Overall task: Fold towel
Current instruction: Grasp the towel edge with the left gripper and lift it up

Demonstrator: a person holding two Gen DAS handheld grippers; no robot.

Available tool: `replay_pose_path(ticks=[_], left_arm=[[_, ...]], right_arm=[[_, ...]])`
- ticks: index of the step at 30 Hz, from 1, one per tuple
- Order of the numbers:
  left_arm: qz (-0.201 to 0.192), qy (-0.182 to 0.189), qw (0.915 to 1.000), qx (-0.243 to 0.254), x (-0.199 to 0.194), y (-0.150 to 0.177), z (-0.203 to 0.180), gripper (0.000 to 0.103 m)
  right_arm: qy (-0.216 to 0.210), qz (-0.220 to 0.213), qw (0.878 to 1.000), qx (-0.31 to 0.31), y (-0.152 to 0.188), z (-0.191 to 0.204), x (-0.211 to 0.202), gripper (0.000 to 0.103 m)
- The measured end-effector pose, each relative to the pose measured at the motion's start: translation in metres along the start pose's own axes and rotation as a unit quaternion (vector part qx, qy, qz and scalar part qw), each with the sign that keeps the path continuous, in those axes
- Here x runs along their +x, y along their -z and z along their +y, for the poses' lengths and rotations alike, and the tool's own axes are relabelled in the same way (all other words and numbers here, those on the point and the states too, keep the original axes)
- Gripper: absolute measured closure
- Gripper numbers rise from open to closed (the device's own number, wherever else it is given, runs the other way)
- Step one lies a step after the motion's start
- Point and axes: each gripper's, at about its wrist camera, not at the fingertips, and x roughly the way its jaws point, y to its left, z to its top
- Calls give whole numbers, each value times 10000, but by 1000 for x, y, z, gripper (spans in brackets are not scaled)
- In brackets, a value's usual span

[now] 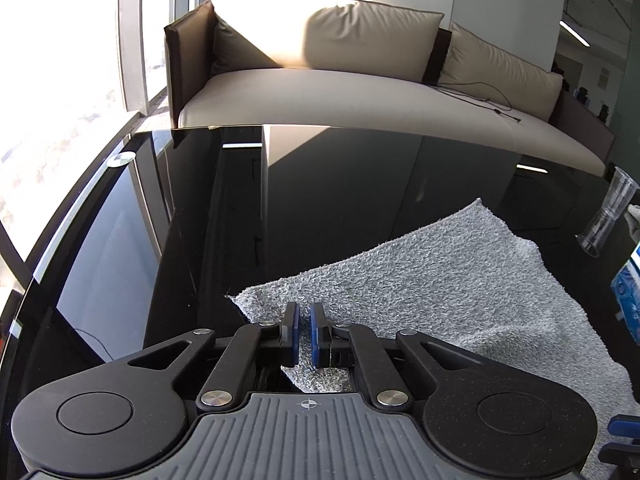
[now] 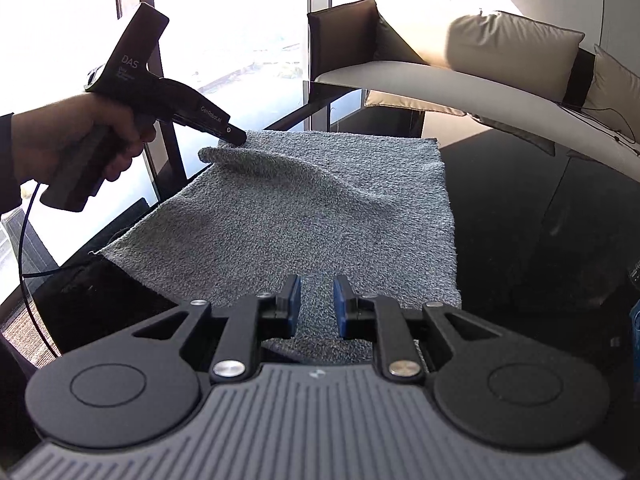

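A grey terry towel [image 2: 312,216] lies spread on a glossy black table [image 2: 520,216]. In the left wrist view the towel [image 1: 420,276] runs from the fingers to the right. My left gripper [image 1: 305,334] has its blue pads nearly together on the towel's near left corner, which is lifted off the table. It also shows in the right wrist view [image 2: 234,136], held by a hand, pinching that raised corner. My right gripper [image 2: 317,308] is open, its blue pads astride the towel's near edge with cloth between them.
A beige sofa [image 1: 340,76] with cushions stands beyond the table's far edge. A clear plastic cup [image 1: 610,212] and a blue object [image 1: 628,300] stand at the table's right side. Tall windows [image 1: 52,60] are on the left. A small metal disc [image 1: 122,158] sits at the table's far left corner.
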Motion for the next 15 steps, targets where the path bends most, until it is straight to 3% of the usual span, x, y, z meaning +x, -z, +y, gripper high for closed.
replay_pose_path(ticks=[12, 15], left_arm=[[-104, -52, 9999, -60, 20, -15, 1, 103], [-99, -22, 9996, -282, 14, -16, 4, 96]], right_arm=[[-24, 95, 9999, 111, 1, -5, 4, 84], [-78, 96, 9999, 91, 1, -6, 6, 84]])
